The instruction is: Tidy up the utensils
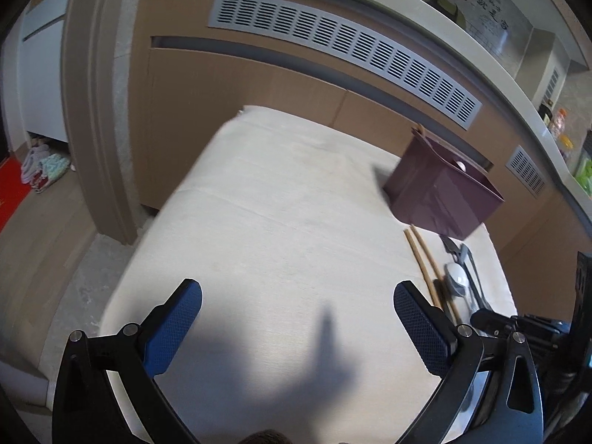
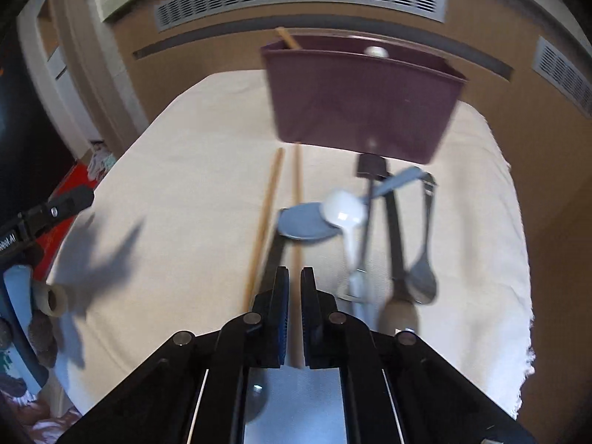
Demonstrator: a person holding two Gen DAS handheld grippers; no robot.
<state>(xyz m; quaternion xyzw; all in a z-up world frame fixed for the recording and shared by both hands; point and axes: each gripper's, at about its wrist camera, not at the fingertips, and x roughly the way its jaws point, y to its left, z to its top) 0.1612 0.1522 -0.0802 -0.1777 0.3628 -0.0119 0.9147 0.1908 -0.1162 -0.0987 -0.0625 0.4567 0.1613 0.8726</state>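
a table [image 1: 281, 199] covered in a cream woven cloth is seen, with a maroon plastic utensil bin [image 2: 364, 101], rectangular and smooth-walled, set near its far right edge; a wooden stick and a white rounded tip are seen rising from inside it. just in front of the bin two thin wooden chopsticks [image 2: 268, 218] are laid nearly parallel, and beside them toward the right edge a loose heap is formed by a flat grey-blue plastic spoon [image 2: 307, 220], a glossy white plastic spoon [image 2: 344, 212], a black-handled utensil [image 2: 394, 229] and a metal spoon [image 2: 423, 277] with its bowl toward the near edge. the right gripper [image 2: 292, 277] is held low over the right-hand chopstick, its blue textured pads drawn almost together with the stick in the narrow gap; whether it is actually pinched cannot be told. the left gripper [image 1: 298, 296] is held above bare cloth near the near edge, its blue dimpled pads spread wide apart on nothing.
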